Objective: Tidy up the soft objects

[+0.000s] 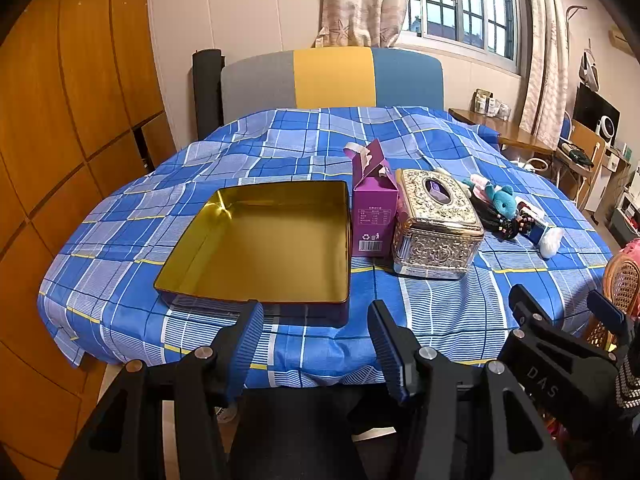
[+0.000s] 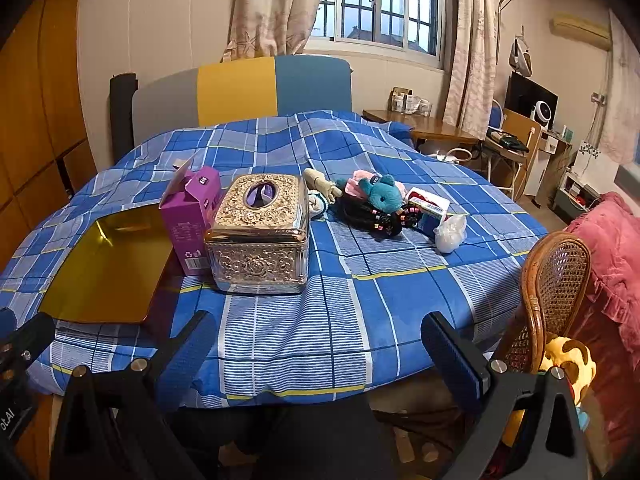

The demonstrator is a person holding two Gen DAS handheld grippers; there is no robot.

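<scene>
Surface: a desk (image 1: 128, 264) under a blue plaid cloth (image 2: 360, 300) with white and yellow lines; the cloth hangs over the near edge in soft folds.

On it, left to right: an open gold-lined tin (image 1: 260, 244), shallow and square; a purple carton (image 1: 374, 208) standing upright just beside the tin's right wall; an ornate metallic tissue box (image 2: 260, 232) against the carton's right side.

The soft things lie in a loose heap to the right of the tissue box, toward the far right of the cloth: a teal plush bear (image 2: 384, 196), something pink behind it, a cream doll (image 2: 320, 184) next to the tissue box, black beaded hair ties (image 2: 380, 220) in front, and a crumpled clear plastic bag (image 2: 450, 234) at the heap's right end. None are in the tin.

Room: a chair back in grey, yellow and blue panels (image 1: 332, 78) at the far side. Orange wood panelling (image 1: 60, 120) on the left wall. Barred window (image 2: 380, 4) with patterned curtains (image 1: 360, 0). A wooden side table (image 2: 424, 124) and a small white fan (image 2: 544, 110) sit to the right. A rattan chair (image 2: 556, 280) and a pink cushion (image 2: 608, 264) are at near right.

Left tongs (image 1: 316, 344): released, jaws spread, holding nothing, hovering at the near edge in front of the tin. Right tongs (image 2: 320, 352): released, wide apart, empty, at the near edge before the tissue box.
</scene>
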